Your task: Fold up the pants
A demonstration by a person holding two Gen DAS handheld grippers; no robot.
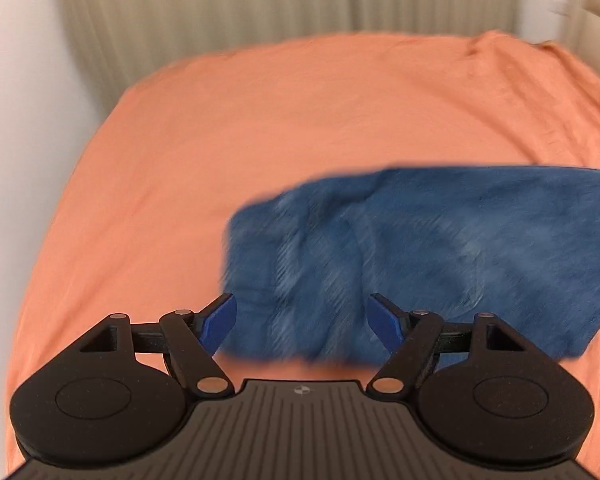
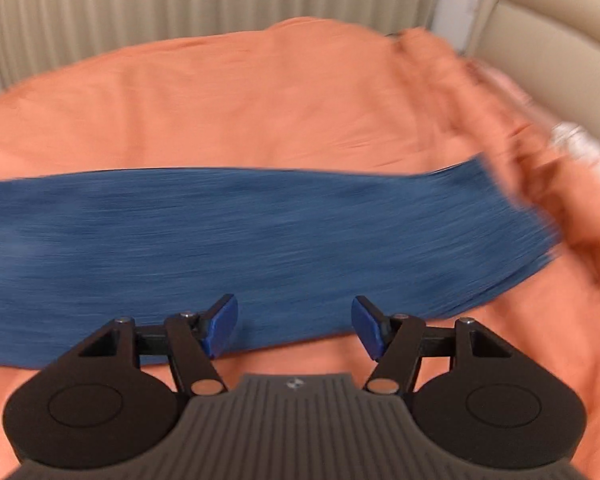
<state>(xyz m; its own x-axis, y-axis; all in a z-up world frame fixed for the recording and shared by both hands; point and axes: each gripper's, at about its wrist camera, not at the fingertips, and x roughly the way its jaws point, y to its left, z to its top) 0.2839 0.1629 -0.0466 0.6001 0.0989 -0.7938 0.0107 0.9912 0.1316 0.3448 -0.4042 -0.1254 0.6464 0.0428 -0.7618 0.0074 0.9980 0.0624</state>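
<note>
Left claw (image 1: 302,320) wide, empty, over pants (image 1: 420,256) near edge; right claw (image 2: 294,326) likewise. Pinch both layers at edge, lift evenly off bed (image 1: 260,120).

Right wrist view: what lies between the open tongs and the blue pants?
Nothing but bare orange sheet: the right tongs hang open over the near edge of the pants.

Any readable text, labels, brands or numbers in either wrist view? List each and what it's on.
None readable.
Left hand-held gripper: small round quartered mark on the body, no letters.
Right hand-held gripper: same mark, blurred.
Blue pants and orange sheet: motion-blurred, no print visible.
</note>
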